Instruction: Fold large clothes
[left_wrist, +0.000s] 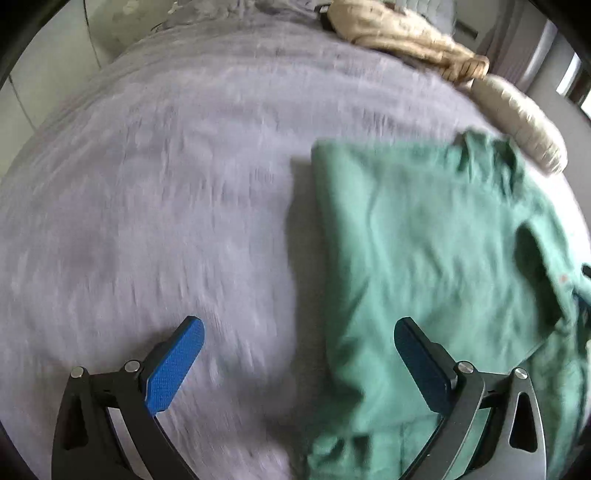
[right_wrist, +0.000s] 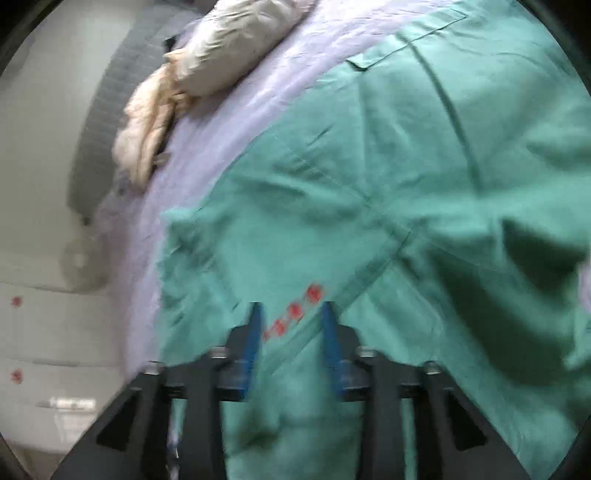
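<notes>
While the left gripper (left_wrist: 299, 328) hangs above the bed with its two blue fingers (left_wrist: 173, 365) spread wide apart and nothing between them, the green shirt (left_wrist: 424, 251) lies on the grey bedspread (left_wrist: 147, 184) to its right side. One finger is over the bare bedspread and the other is over the near part of the shirt. The left edge of the shirt is a straight fold, and the cloth lies partly folded, with a loose flap toward the right.

In the right wrist view, the right gripper (right_wrist: 291, 314) is very close to the same shirt (right_wrist: 388, 184). Its fingers stand only a little apart, and a ridge of green cloth with a row of small red marks (right_wrist: 295, 314) runs between them. The picture is blurred, so I cannot tell if the fingers press on this cloth or only stand around it.

At the far edge of the bed there is a beige garment (left_wrist: 413, 33), crumpled, and beside it a pale puffy jacket (left_wrist: 521, 122), near the top corner of the shirt. The same two things (right_wrist: 177, 96) show at the upper left in the right wrist view.
</notes>
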